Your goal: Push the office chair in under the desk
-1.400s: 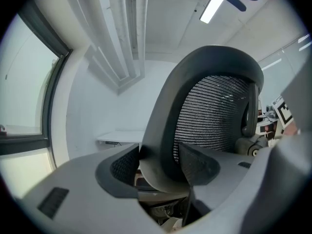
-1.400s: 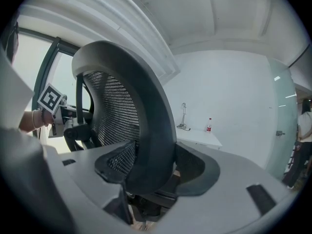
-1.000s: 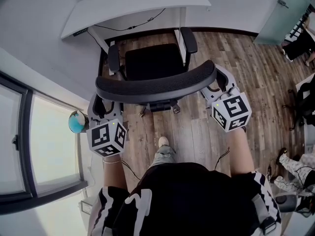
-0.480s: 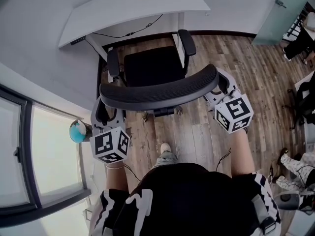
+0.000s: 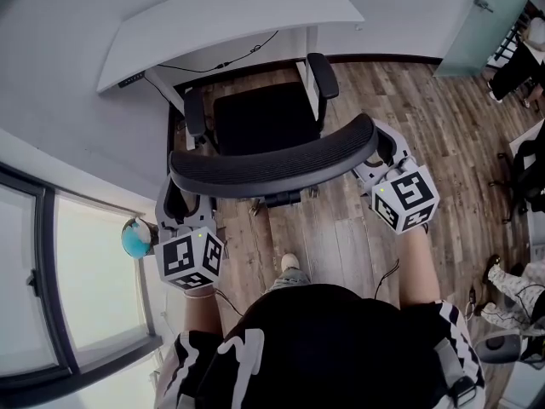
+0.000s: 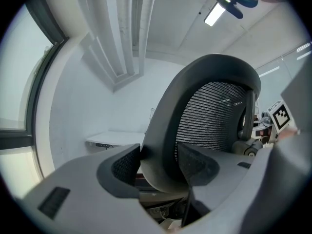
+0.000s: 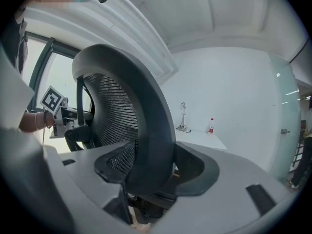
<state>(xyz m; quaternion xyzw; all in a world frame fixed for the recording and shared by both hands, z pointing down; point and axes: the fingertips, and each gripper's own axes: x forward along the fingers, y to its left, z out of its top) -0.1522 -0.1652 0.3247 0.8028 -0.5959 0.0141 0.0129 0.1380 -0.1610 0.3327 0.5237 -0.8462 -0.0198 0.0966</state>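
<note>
The office chair (image 5: 266,116) sits at the centre of the head view, its black seat facing the white desk (image 5: 230,17) that runs across the upper part of the frame. The seat's front edge is near the desk's edge and the armrests are beside the desk's legs, so it looks only partly tucked in. Its curved backrest (image 5: 272,162) is a stiff dark rim around springy mesh. The rim is the place to hold it, since the mesh would give under a push. Both tools already hold that rim. The left gripper (image 6: 157,161) pinches it at the backrest's left end, with the pads set wide on either face. The right gripper (image 7: 148,167) clamps the right end the same way. The chair is probably fairly heavy but should roll freely. It is likely to swivel or veer if one side is pushed harder than the other, and the smooth rim could slide between the pads. The wood-plank floor (image 5: 341,237) fills the middle and right of the frame and should let the casters run easily. A large window (image 5: 85,296) occupies the lower left, with a small blue globe (image 5: 134,237) beside it. White walls rise behind the desk, and a glass door (image 5: 490,24) stands at upper right.
</note>
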